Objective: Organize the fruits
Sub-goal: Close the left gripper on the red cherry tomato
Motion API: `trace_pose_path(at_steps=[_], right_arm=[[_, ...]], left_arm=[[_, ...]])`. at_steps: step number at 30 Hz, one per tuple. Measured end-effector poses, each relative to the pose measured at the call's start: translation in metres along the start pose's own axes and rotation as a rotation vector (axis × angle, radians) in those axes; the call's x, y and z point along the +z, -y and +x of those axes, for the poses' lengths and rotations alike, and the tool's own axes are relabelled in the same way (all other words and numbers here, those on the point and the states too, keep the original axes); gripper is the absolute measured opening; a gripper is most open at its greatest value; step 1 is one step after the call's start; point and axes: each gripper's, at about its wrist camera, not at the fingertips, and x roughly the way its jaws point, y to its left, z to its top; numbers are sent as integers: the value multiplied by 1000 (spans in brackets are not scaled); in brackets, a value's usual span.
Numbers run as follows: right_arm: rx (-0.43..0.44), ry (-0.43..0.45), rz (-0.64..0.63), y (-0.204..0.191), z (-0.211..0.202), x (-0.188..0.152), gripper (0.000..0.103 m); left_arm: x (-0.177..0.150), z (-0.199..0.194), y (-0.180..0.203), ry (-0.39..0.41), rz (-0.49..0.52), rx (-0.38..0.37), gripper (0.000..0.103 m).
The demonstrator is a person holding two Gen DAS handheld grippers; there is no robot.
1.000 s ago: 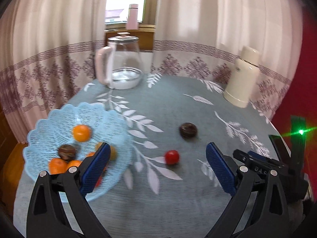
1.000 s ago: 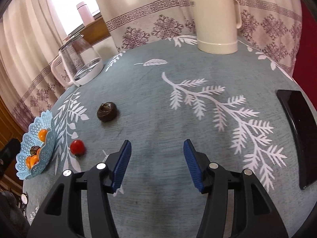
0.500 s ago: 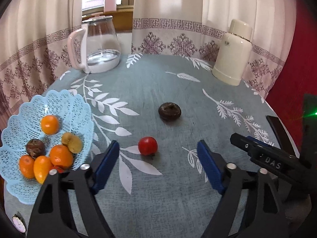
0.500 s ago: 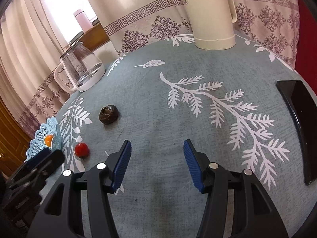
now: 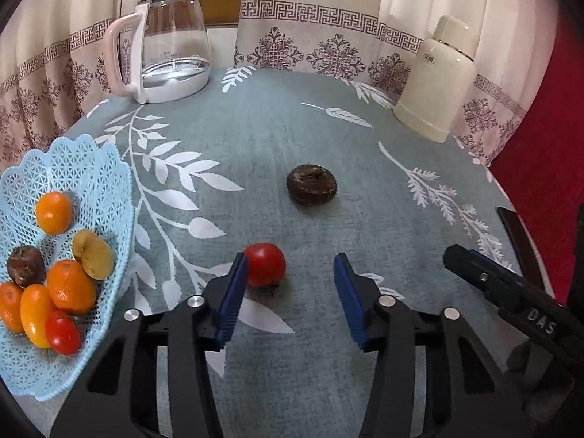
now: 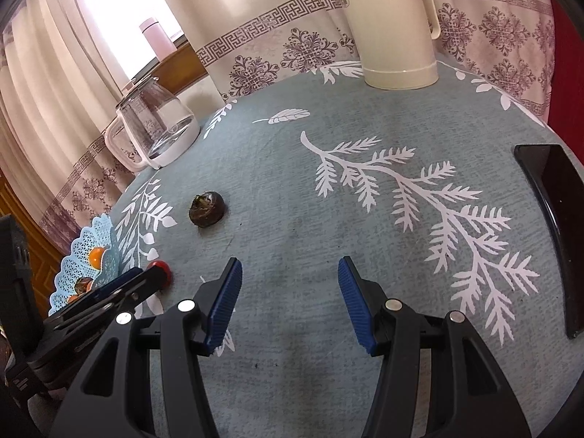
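A small red tomato lies on the grey-blue tablecloth, just ahead of my left gripper and close to its left finger; the jaws stand open around empty space. A dark brown round fruit rests farther out toward the middle. The light blue lattice basket at the left holds several oranges, a brown fruit, a yellowish one and a red tomato. My right gripper is open over bare cloth, with the brown fruit and the tomato off to its left, the tomato partly hidden by the left gripper.
A glass kettle with a white handle stands at the back left. A cream thermos stands at the back right. A black tray lies at the right table edge. Curtains hang behind the table.
My left gripper has swung right from over the basket and moved in on the red tomato, which now sits just before its fingertips. The right gripper has barely shifted.
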Motion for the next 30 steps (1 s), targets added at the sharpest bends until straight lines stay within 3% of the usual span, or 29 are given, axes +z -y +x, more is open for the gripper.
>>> trace_pose_path(at_steps=[5,20,23,30], right_arm=[[1,1,-4,-2,0,0,55],[2,3,-2,-2,1,0,55],[1,1,-3,-2,1,0,55],[-3,1,-7,-3,1,-1,55]], left_arm=[[5,2,-3,1,7,12,40],[2,16,-13,-28,-14,54,39],[2,18,-12,-37,-7,48,30],[-1,16,-14,-24,-13,36,29]])
